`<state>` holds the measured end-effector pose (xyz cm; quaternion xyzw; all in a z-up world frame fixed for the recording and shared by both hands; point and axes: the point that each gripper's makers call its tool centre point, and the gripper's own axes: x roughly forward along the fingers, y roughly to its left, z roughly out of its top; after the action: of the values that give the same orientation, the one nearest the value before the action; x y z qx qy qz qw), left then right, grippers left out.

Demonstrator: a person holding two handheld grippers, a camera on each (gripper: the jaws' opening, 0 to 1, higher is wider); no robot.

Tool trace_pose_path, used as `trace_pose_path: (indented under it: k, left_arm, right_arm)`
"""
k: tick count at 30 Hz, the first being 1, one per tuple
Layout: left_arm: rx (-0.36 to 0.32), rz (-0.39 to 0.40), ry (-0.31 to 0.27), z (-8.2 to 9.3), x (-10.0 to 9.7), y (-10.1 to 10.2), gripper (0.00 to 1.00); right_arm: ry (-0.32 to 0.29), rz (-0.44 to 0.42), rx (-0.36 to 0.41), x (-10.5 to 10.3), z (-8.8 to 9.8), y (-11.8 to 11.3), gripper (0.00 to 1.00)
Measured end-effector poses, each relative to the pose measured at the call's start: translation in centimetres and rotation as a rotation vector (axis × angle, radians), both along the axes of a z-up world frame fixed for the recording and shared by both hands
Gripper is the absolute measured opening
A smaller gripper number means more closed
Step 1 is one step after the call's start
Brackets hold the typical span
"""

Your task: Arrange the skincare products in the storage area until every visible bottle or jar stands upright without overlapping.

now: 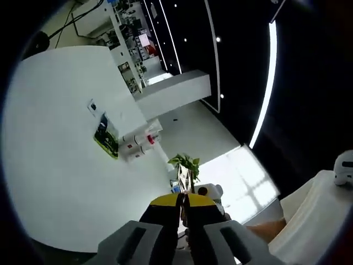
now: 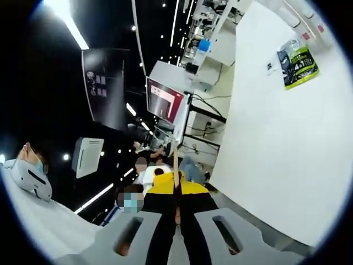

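A white table (image 1: 55,143) shows rolled onto its side. Near its far edge lie two white bottles with red labels (image 1: 138,144), beside a green packet (image 1: 107,137) and a small card (image 1: 92,105). My left gripper (image 1: 184,193) is far from them, off the table's edge, jaws pressed together with nothing clearly between them. In the right gripper view the same table (image 2: 276,143) fills the right side, with the green packet (image 2: 298,63) and white bottles (image 2: 309,25) at the top right. My right gripper (image 2: 176,185) is shut too, well away from them.
A potted plant (image 1: 186,162) stands beyond the table's edge, just past my left jaws. A white counter (image 1: 174,91) and shelves sit further back. A person in white (image 2: 33,182) is close on the left, with a screen (image 2: 164,102) and seated people (image 2: 149,171) behind.
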<state>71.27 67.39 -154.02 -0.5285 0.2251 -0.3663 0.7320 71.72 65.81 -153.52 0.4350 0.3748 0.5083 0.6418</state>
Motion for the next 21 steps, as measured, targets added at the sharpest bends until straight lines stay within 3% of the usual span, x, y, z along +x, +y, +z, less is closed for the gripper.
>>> trace_pose_path:
  k: [9,21]
  left_arm:
    - [0.028,-0.050,-0.010,-0.1,-0.5,-1.3,0.03]
    - [0.018,-0.075,0.007,-0.3,-0.8,-1.9,0.02]
  right_arm:
    - [-0.013,-0.026,0.028,-0.1,-0.1,-0.2,0.00]
    - [-0.052,-0.102,0.059,-0.5,-0.1,-1.7,0.00]
